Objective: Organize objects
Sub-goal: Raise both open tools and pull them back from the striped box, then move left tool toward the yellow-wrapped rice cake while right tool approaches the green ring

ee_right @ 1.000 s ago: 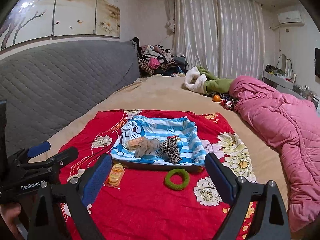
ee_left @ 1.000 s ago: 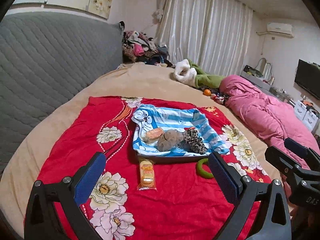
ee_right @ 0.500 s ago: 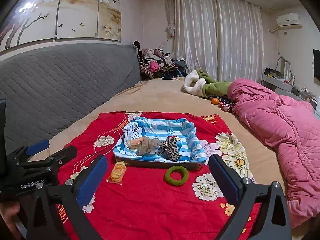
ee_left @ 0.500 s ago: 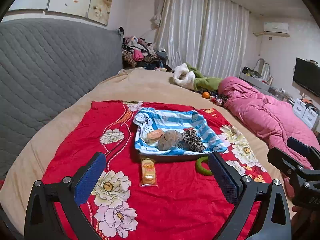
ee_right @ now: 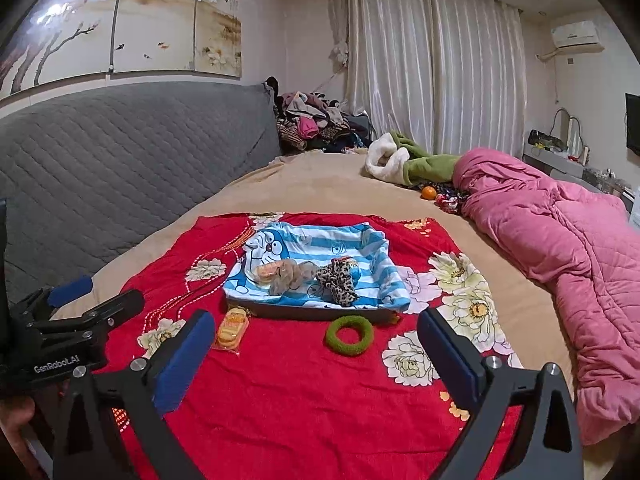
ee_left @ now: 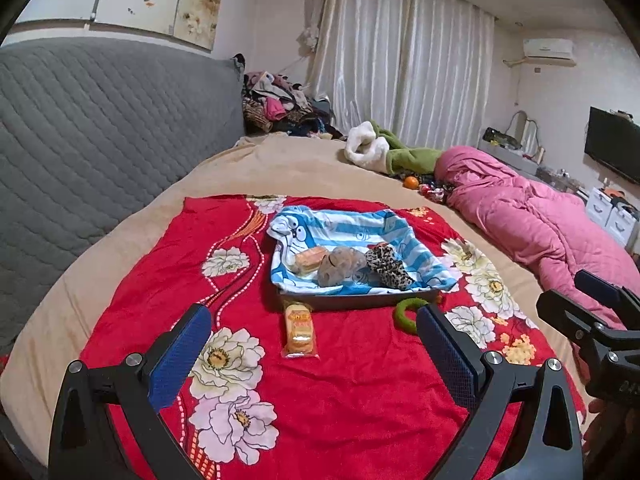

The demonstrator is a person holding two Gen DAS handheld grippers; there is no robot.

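Note:
A tray (ee_left: 360,302) (ee_right: 304,312) lined with a blue striped cartoon cloth sits on a red floral blanket (ee_left: 360,380) (ee_right: 304,392). In it lie a wrapped snack (ee_left: 309,258), a brown scrunchie (ee_left: 340,266) and a leopard scrunchie (ee_left: 388,266). A packaged cake (ee_left: 300,330) (ee_right: 232,326) and a green hair ring (ee_left: 406,312) (ee_right: 349,335) lie on the blanket in front of the tray. My left gripper (ee_left: 312,360) and right gripper (ee_right: 316,360) are both open and empty, held back from these items.
A grey quilted headboard (ee_left: 80,140) runs along the left. A pink duvet (ee_right: 560,248) lies on the right of the bed. A green and white garment (ee_right: 408,162), an orange (ee_right: 429,192) and a clothes pile (ee_right: 312,124) are farther back.
Both grippers have drawn back and risen slightly, so the tray and items look smaller and farther. Nothing was grasped or moved.

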